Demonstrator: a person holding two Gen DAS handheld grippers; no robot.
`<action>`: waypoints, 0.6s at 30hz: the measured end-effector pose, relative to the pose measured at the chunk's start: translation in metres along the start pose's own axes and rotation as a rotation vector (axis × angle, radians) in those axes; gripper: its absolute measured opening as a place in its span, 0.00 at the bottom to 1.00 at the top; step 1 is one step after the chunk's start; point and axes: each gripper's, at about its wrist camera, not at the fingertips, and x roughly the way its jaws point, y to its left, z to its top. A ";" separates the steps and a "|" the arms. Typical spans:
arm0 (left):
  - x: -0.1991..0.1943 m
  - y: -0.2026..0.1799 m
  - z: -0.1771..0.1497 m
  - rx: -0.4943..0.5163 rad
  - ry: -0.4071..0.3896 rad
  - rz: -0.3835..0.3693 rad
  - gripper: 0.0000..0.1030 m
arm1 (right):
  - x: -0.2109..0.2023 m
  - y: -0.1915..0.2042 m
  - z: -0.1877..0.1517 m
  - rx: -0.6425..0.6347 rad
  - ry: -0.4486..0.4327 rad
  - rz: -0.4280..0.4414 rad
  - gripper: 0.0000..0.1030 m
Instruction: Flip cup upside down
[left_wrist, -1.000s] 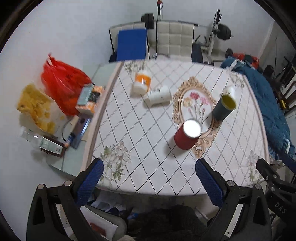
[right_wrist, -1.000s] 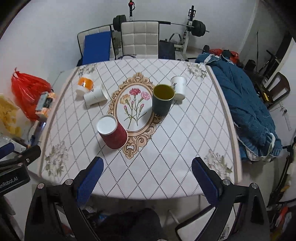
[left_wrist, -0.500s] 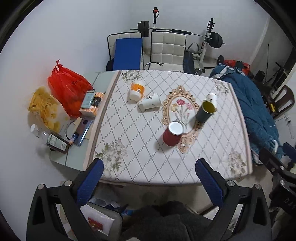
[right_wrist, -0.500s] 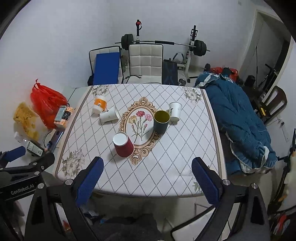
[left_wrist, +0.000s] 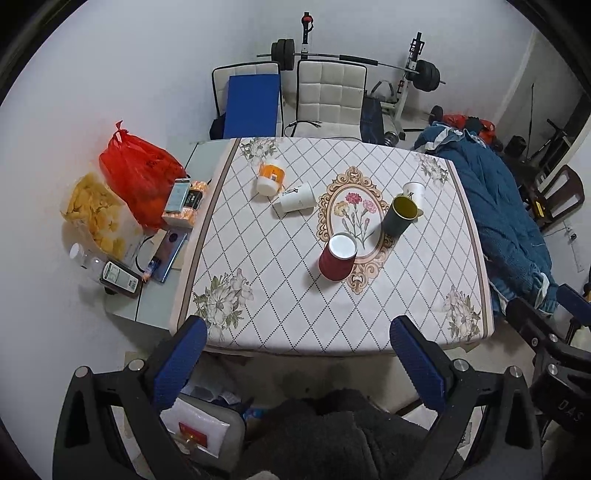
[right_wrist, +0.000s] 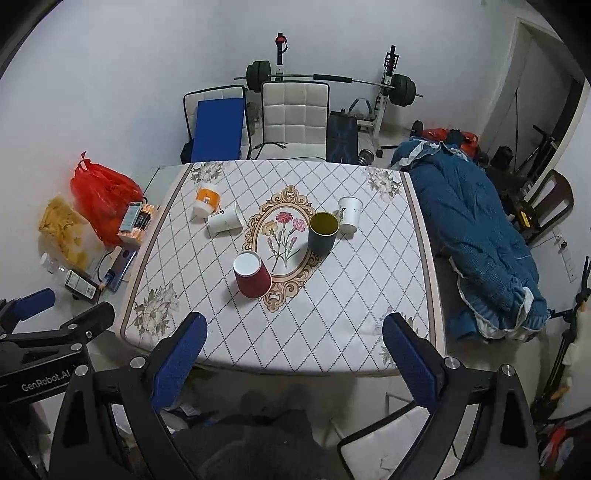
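Left hand-held gripper (left_wrist: 299, 356): its 2 blue pads stand wide apart with nothing between them; it hangs above and short of the near edge of the bench.
Right hand-held gripper (right_wrist: 295, 354): its pads are likewise spread, holding nothing, back from the same near edge; the left tool's black frame shows at the left border of its view.
Bench (right_wrist: 332, 332): covered by a white cloth with a diamond grid, flower corners and an oval flower medallion at the middle.
Red cup (right_wrist: 252, 274): nearest cup, ahead of both hand-held grippers and a little left of center in the right view; it stands rim down with its white base up, at the near left rim of the medallion, apart from the other cups.
Dark cup (right_wrist: 323, 233): farther on and right of the red cup, upright, mouth open with a yellow inside, on the medallion's right edge.
White cup (right_wrist: 349, 215): just behind and right of the dark cup, close beside it; whether they touch I cannot tell.
Tipped white cup (left_wrist: 297, 198): lies on its side beyond the red cup, to the far left.
Orange container (left_wrist: 270, 176): just beyond the tipped cup, near the far left corner.
Red bag (left_wrist: 138, 173): off the bench to the left.
Blue blanket (right_wrist: 476, 229): off the bench on the right.
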 end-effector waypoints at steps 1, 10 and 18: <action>-0.002 -0.001 0.000 0.002 -0.002 0.000 0.99 | 0.001 0.000 0.000 -0.001 0.001 0.001 0.95; -0.014 -0.007 0.000 0.006 -0.027 0.005 0.99 | -0.013 -0.007 0.004 0.003 -0.007 0.003 0.95; -0.016 -0.009 -0.001 0.005 -0.028 0.006 0.99 | -0.015 -0.008 0.005 0.000 -0.010 0.009 0.95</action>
